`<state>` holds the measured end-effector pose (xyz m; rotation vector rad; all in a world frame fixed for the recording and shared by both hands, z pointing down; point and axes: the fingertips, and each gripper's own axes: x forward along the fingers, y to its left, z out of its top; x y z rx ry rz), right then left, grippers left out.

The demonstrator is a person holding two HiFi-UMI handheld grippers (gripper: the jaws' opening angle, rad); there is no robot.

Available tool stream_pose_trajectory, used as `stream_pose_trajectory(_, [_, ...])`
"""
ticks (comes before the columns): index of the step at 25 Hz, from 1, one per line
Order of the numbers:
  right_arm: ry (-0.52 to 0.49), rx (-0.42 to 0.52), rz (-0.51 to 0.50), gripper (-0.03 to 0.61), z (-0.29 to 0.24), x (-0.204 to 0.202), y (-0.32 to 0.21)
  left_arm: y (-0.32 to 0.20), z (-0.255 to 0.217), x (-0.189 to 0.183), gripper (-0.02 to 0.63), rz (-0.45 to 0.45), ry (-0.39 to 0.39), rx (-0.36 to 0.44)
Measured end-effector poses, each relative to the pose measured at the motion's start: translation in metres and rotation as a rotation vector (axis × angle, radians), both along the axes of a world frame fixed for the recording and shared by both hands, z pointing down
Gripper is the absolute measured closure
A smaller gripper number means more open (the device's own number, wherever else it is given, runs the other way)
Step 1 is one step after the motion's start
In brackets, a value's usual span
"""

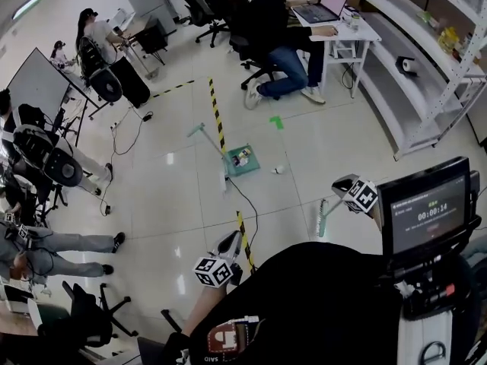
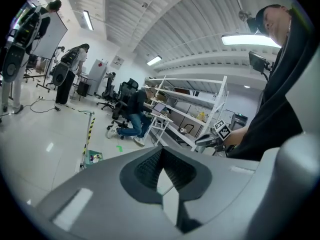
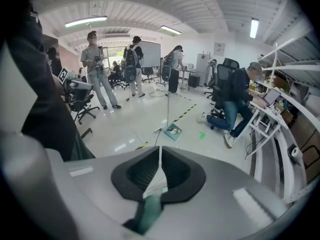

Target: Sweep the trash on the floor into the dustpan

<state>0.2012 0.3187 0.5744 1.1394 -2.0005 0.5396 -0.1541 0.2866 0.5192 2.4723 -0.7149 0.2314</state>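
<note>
A green dustpan (image 1: 242,160) with a long upright handle stands on the floor ahead, with bits of trash in it. It also shows as the dustpan (image 2: 92,157) in the left gripper view and the dustpan (image 3: 173,130) in the right gripper view. A small white scrap (image 1: 279,169) lies on the tiles just right of the pan. My right gripper (image 1: 342,182) (image 3: 160,159) is shut on a pale green broom handle (image 1: 323,217) that runs down from it. My left gripper (image 1: 230,242) (image 2: 161,154) is held low near my body, jaws together with nothing between them.
Black-and-yellow floor tape (image 1: 217,115) and a dark cable (image 1: 247,204) run past the dustpan. A seated person (image 1: 285,48) works at a white desk (image 1: 346,36) beyond it. Metal shelving (image 1: 426,74) lines the right side. People and office chairs (image 1: 84,318) fill the left.
</note>
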Motion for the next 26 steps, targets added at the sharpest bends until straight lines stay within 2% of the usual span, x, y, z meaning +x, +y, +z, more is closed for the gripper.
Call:
stream_pose_trajectory(5, [-0.05, 0.029, -0.071, 0.563, -0.019, 0.007, 0.017, 0.011, -0.019, 0.049, 0.615, -0.035, 0.039, 0.052])
stream_pose_trajectory(9, [-0.072, 0.06, -0.117, 0.563, -0.033, 0.009, 0.011, 0.01, -0.023, 0.083, 0.615, -0.03, 0.064, 0.058])
stream_pose_trajectory(14, [-0.052, 0.088, -0.153, 0.563, -0.041, -0.001, 0.009, 0.008, -0.018, 0.085, 0.615, -0.035, 0.075, 0.043])
stream_pose_trajectory(26, [-0.032, 0.012, -0.161, 0.563, -0.015, 0.01, 0.019, 0.002, -0.014, 0.093, 0.615, -0.028, 0.089, 0.039])
